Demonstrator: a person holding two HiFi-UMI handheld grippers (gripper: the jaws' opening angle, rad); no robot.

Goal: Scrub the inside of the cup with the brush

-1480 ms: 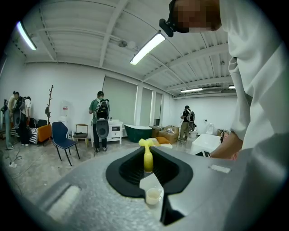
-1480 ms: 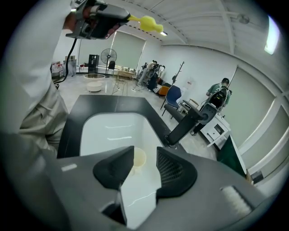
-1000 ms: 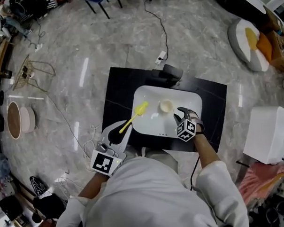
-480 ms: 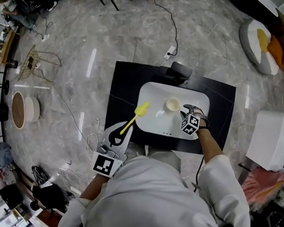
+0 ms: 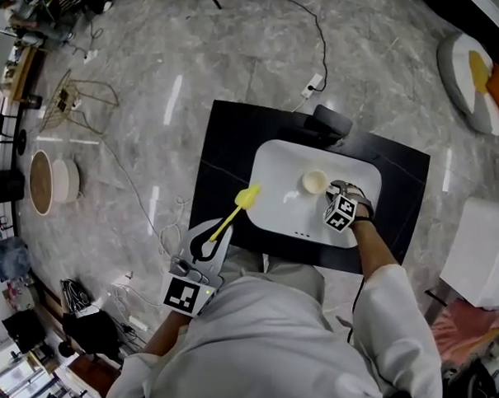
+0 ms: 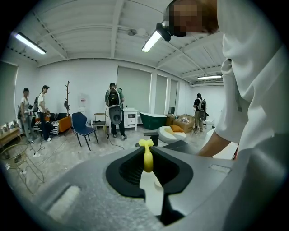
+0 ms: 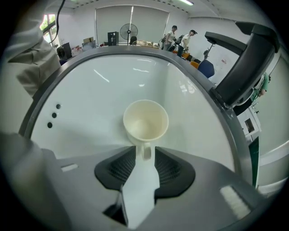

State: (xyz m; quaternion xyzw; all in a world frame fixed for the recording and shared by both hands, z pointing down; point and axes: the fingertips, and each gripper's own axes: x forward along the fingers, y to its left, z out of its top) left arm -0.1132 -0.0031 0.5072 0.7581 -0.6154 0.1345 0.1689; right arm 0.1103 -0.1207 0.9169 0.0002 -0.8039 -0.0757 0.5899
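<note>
While the handle of the small cream ceramic cup [image 7: 145, 119] is bracketed by the right gripper [image 7: 144, 155], the grasp is judged to be the step in hand. The jaws of that gripper have just been closing, and they stand apart with no firm press on the handle seen yet. The cup is stood upright near the middle of the white rounded basin [image 5: 283, 221], which is sunk into the black table [image 5: 222, 146]. The right gripper is placed at about 4 o'clock from it. The yellow long-handled plastic brush [image 5: 248, 196] is clamped by its handle in the closed left gripper [image 5: 210, 237]. Its head is held at the basin's 9 o'clock rim, well apart from the cup.

For a sound grasp, the handle should be seated deeper between the pads before the squeeze is completed. The cup is then less likely to be twisted or tipped when the brush is pushed in. The mouth is best kept open toward 9 o'clock, from where the brush is to be brought.

Movement is limited by the basin's sloping walls and by the black faucet [image 5: 329, 125] at 12 o'clock. Open room is left above the basin and along its 9 o'clock side.
</note>
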